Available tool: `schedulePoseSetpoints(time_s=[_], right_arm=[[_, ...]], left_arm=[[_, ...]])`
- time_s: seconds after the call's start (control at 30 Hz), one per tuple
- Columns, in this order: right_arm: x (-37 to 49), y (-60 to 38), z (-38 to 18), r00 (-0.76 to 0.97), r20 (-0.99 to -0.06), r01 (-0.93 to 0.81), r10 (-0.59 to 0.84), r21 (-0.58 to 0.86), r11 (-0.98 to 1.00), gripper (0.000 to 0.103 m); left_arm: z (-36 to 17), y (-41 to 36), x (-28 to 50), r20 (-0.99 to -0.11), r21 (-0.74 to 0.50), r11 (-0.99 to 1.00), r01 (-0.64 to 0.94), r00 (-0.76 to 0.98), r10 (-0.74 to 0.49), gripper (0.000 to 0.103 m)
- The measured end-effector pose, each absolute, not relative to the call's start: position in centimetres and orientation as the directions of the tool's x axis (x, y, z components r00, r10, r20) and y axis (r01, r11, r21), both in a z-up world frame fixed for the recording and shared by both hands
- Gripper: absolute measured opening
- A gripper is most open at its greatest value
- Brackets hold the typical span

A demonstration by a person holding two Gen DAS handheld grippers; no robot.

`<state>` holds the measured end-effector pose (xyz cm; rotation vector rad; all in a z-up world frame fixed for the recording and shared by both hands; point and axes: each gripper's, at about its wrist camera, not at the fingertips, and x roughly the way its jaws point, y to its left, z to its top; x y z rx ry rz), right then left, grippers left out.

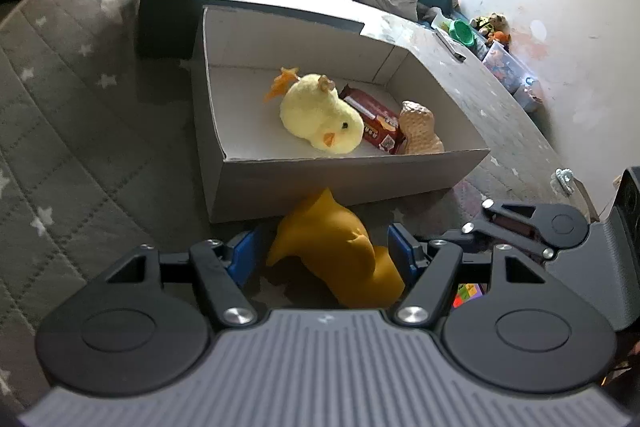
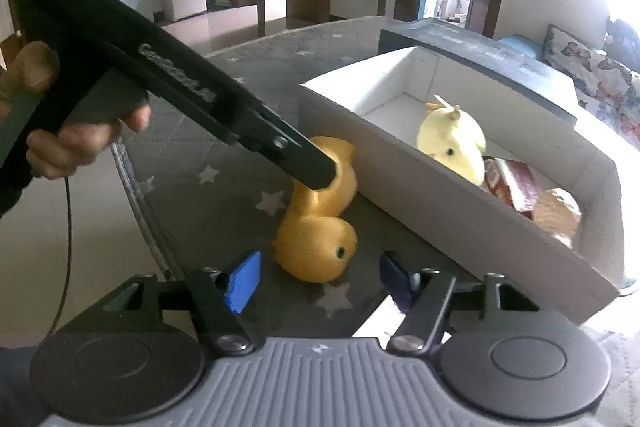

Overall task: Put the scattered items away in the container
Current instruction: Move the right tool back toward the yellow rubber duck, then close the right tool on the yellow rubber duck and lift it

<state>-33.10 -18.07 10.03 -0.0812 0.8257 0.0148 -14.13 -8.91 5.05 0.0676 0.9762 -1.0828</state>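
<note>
Left wrist view: your left claw (image 1: 326,259) pinches the orange duck (image 1: 336,255) at the box's (image 1: 340,179) 6 o'clock. Right claw (image 2: 320,277) is spread, empty. Risk: the rubbery duck squirts out, or snags the wall.

One orange duck (image 1: 336,255), one yellow chick (image 1: 320,115), one snack packet (image 1: 376,121), perhaps one knitted toy (image 1: 420,131), one box (image 1: 340,179)

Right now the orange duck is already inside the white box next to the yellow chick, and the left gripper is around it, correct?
Not quite. The orange duck lies outside the white box, on the star-patterned mat against the box's near wall. The left gripper is around it. Only the yellow chick is inside. The left wrist view shows this.
</note>
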Motion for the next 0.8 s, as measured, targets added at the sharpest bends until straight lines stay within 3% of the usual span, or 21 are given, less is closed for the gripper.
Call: schedulePoseSetpoints(time_s=[0.2, 0.33, 0.47, 0.8], right_arm=[[-31.8, -17.8, 8.8, 0.672, -0.741, -0.038, -0.004, -0.040, 0.998, 0.054], [-31.7, -17.9, 8.7, 0.671, -0.741, -0.039, 0.005, -0.029, 0.999, 0.053], [-31.9, -18.1, 8.6, 0.670, -0.742, -0.046, 0.011, -0.027, 0.999, 0.053], [-33.3, -17.9, 10.0, 0.674, -0.738, -0.091, 0.041, -0.027, 0.995, 0.053]], left_arm=[[4.3, -9.5, -13.5, -0.702, -0.407, 0.511, 0.758, 0.098, -0.705, 0.068], [3.8, -9.7, -13.4, -0.712, -0.411, 0.510, 0.756, 0.084, -0.697, 0.068], [3.5, -9.5, -13.6, -0.703, -0.433, 0.495, 0.753, 0.062, -0.709, 0.060], [5.2, -9.1, -15.6, -0.693, -0.415, 0.480, 0.773, 0.073, -0.717, 0.060]])
